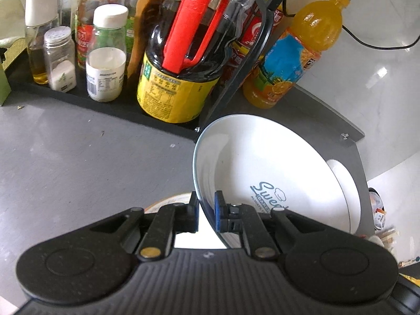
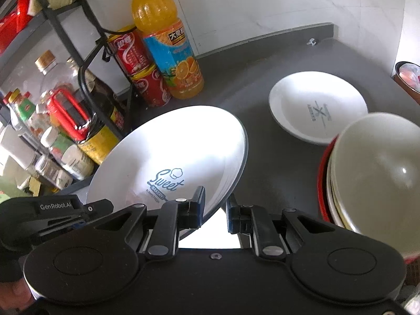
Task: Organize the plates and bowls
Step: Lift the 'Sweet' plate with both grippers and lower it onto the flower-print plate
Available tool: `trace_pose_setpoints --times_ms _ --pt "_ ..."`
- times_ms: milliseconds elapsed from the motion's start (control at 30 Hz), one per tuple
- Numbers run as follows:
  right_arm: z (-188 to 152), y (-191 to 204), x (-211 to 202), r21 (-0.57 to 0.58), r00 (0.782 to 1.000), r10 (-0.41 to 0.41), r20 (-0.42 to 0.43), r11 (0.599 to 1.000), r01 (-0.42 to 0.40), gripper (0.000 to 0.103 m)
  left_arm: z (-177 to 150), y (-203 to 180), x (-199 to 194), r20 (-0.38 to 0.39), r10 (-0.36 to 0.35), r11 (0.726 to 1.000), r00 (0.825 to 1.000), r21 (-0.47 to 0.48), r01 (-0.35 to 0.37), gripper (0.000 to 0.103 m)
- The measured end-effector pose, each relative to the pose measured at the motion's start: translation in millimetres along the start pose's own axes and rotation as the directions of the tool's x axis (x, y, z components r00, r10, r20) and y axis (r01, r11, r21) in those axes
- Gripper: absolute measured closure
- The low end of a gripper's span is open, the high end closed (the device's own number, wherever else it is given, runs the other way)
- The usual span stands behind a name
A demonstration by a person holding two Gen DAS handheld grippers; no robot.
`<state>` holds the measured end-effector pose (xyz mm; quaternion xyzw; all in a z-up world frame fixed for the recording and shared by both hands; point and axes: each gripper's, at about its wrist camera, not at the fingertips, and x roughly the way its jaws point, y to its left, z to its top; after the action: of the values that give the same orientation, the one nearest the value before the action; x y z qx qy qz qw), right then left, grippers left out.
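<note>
A white "Sweet Bakery" plate (image 1: pixel 275 173) is held tilted above the grey counter. My left gripper (image 1: pixel 206 214) has its jaws around the plate's left rim, shut on it. In the right wrist view the same plate (image 2: pixel 170 157) is tilted, and my right gripper (image 2: pixel 215 210) straddles its lower right rim with a gap at the right pad, so it looks open. The left gripper's body (image 2: pixel 52 210) shows at the left. A second white plate (image 2: pixel 317 110) lies flat on the counter beyond. A stack of bowls (image 2: pixel 372 168) stands at the right.
A black rack (image 1: pixel 105 102) holds sauce bottles, jars and a dark soy bottle with a red handle (image 1: pixel 183 60). An orange juice bottle (image 2: pixel 165 39) and red cans (image 2: pixel 141 71) stand at the back wall. A bin (image 2: pixel 409 76) is at the far right.
</note>
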<state>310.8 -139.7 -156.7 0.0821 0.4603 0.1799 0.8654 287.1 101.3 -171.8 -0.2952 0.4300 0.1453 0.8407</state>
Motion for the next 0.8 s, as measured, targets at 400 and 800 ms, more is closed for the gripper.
trace_pose_setpoints --times_ms 400,800 --pt "-23.7 -0.7 -14.4 -0.053 0.999 0.043 -0.016 0.998 -0.044 0.087 -24.1 19.8 -26.8 0.004 -0.008 0.999 1.000 -0.031 0.008 0.095" --pt "-45.5 -12.9 -25.7 -0.090 0.997 0.064 -0.052 0.994 -0.069 0.088 -58.7 25.9 -51.6 0.028 0.042 0.997 0.999 -0.062 -0.040 0.095"
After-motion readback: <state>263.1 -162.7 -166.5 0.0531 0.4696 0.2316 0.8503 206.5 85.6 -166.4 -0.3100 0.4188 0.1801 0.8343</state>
